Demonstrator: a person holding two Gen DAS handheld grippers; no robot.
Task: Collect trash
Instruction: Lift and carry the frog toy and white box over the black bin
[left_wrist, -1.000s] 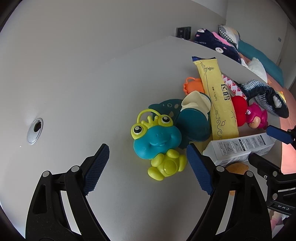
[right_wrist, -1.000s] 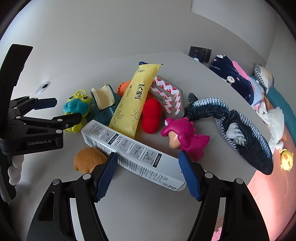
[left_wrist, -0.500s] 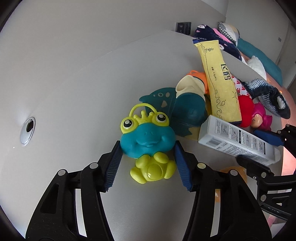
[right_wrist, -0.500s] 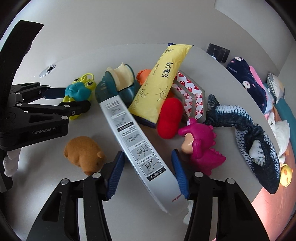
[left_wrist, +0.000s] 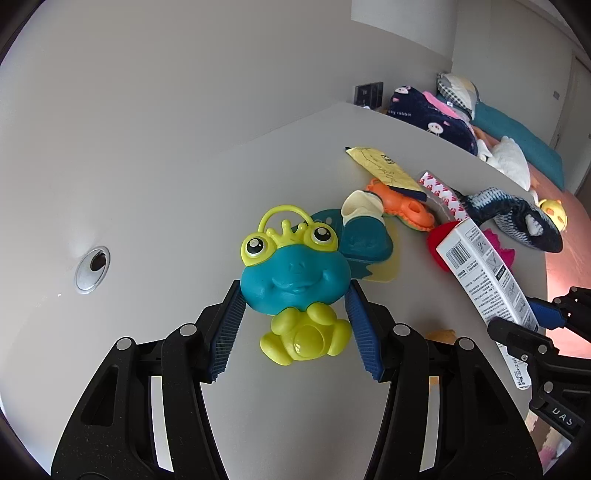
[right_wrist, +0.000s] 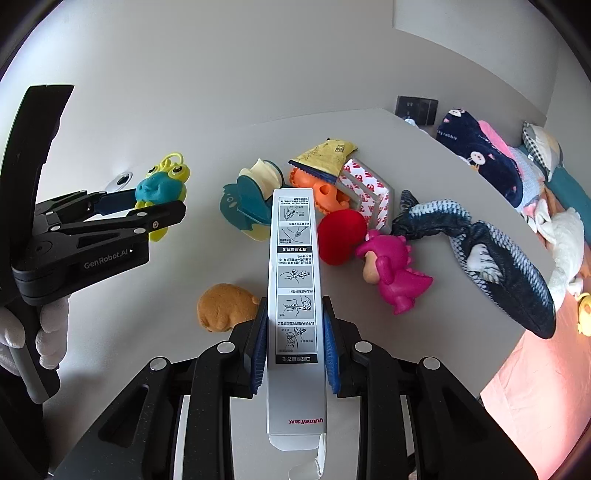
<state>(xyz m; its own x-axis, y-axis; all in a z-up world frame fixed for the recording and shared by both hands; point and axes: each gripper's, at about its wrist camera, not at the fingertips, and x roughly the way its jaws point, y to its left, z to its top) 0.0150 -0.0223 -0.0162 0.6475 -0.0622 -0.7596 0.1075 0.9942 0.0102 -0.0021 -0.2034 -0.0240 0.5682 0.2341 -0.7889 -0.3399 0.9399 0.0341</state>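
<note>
2 claws, both loaded. Your right claw (right_wrist: 294, 343) is pinching the white carton (right_wrist: 294, 280) across its narrow sides, low on its length, so the long end is pointing forward over the pile and the opened flap is hanging back toward you. It reads as packaging, so likely the trash you are collecting; gripping near 1 end is leaving it free to swing.

Your left claw (left_wrist: 293, 328) is pressing its pads against the frog toy (left_wrist: 295, 277), squeezing the teal head from both flanks, the yellow body sitting between the fingers. Probably you are moving it aside to free the wrappers behind; it looks raised, though I cannot tell for certain.

Remaining likely trash: the yellow wrapper (right_wrist: 325, 157) and the red-printed white packet (right_wrist: 365, 188), both lying among toys on the pale grey worktop (left_wrist: 166, 192). White wall behind; a bed with blankets (right_wrist: 480, 155) is running along the worktop's far edge.
</note>
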